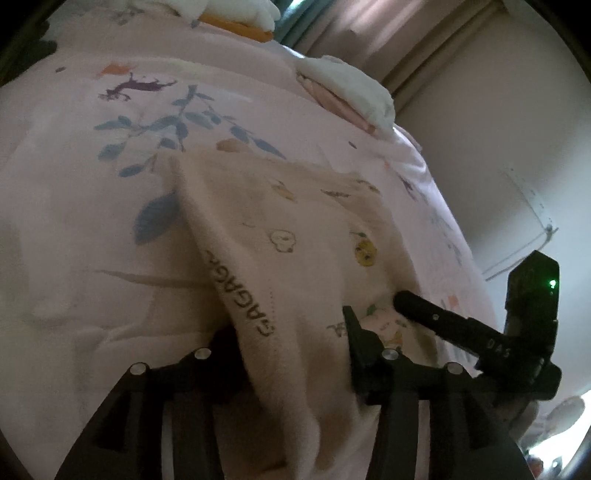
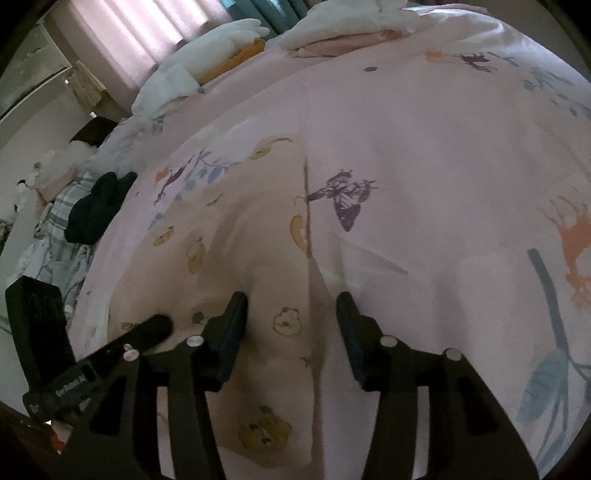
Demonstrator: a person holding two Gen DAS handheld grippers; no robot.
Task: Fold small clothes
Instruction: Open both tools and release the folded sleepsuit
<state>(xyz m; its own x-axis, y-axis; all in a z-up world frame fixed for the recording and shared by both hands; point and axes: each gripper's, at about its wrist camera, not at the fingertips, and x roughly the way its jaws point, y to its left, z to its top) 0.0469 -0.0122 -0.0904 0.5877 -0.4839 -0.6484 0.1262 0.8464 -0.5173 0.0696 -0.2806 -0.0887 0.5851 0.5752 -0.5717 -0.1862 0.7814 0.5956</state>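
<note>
A small cream garment (image 1: 295, 236) with little yellow prints and a lettered waistband lies on the pink floral bedspread (image 1: 92, 184). In the left wrist view its waistband end passes between the fingers of my left gripper (image 1: 291, 325), whose jaws stand apart around the cloth. The right gripper (image 1: 413, 306) reaches in from the right and touches the same garment. In the right wrist view the garment (image 2: 229, 229) lies under my right gripper (image 2: 291, 314), open, with the fabric edge running between its fingers. The left gripper (image 2: 155, 326) shows at lower left.
Folded white and pink clothes (image 1: 347, 92) and a white and orange pile (image 1: 236, 18) lie at the far side of the bed. A dark garment (image 2: 96, 206) and plaid cloth (image 2: 59, 221) lie at the bed's left edge. Curtains (image 2: 147, 29) hang behind.
</note>
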